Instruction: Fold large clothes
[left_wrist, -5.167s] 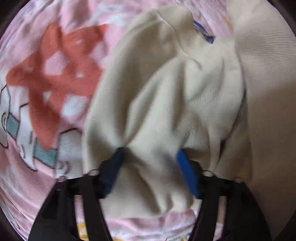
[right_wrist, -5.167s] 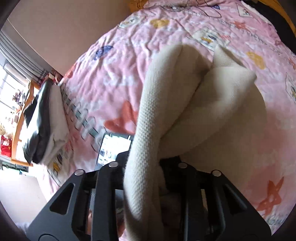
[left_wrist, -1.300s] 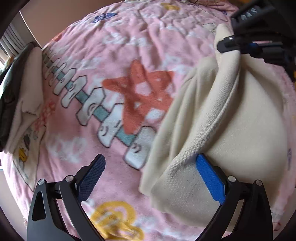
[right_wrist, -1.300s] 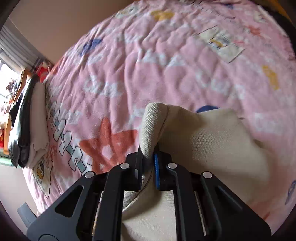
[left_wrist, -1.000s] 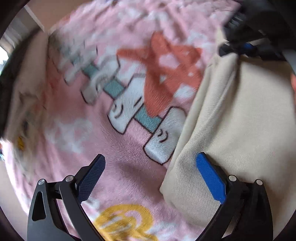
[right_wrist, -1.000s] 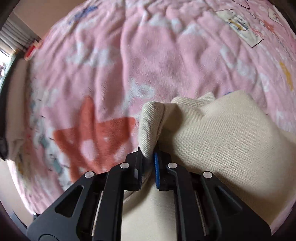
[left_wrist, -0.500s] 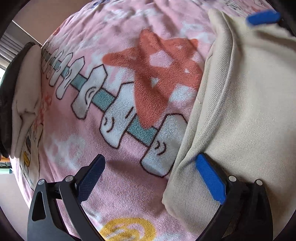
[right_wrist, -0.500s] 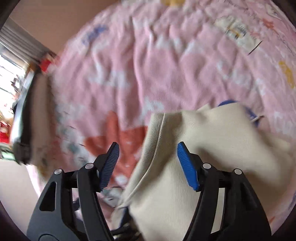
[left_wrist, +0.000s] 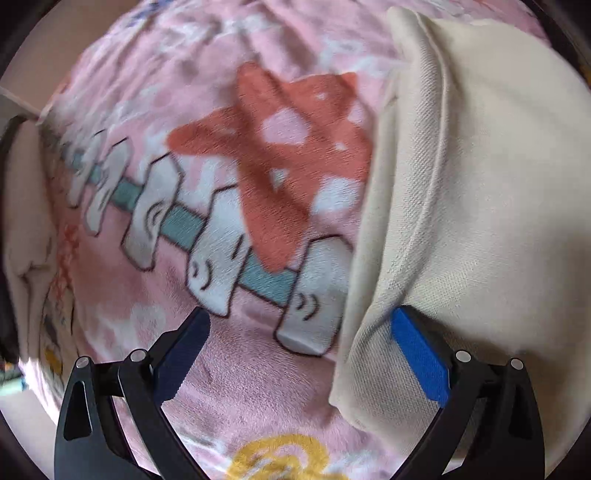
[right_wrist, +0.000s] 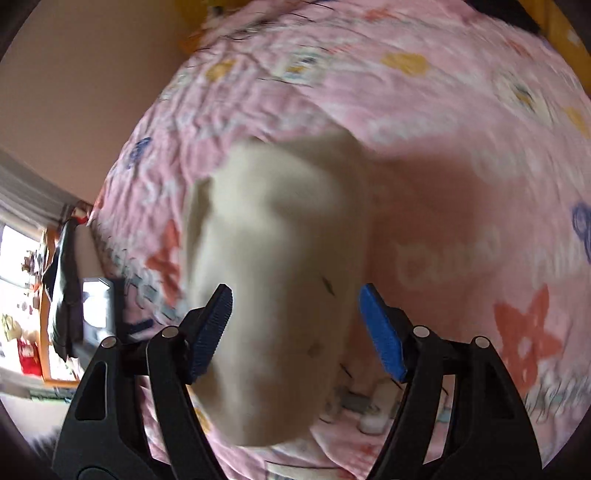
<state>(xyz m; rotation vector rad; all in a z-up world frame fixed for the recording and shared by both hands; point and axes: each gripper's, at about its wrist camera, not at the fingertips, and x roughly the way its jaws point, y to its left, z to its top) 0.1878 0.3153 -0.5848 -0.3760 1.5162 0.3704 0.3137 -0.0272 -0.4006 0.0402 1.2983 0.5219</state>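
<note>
A cream knit garment (left_wrist: 480, 192) lies folded on the pink patterned blanket (left_wrist: 177, 92). In the left wrist view its folded edge runs down the right side. My left gripper (left_wrist: 301, 354) is open and low over the blanket, its right finger at the garment's near corner and its left finger over bare blanket. In the right wrist view the garment (right_wrist: 277, 266) lies as a blurred cream bundle on the blanket (right_wrist: 443, 129). My right gripper (right_wrist: 295, 332) is open above it and holds nothing.
A stack of folded clothes, dark over cream, sits at the bed's left edge (left_wrist: 18, 221), also seen in the right wrist view (right_wrist: 64, 284). A wall (right_wrist: 85, 74) rises behind the bed. A window area lies at far left (right_wrist: 18, 277).
My right gripper let go of the garment's folded edge, opened, and has lifted back away. My left gripper stays open at the near corner, shifting slightly.
</note>
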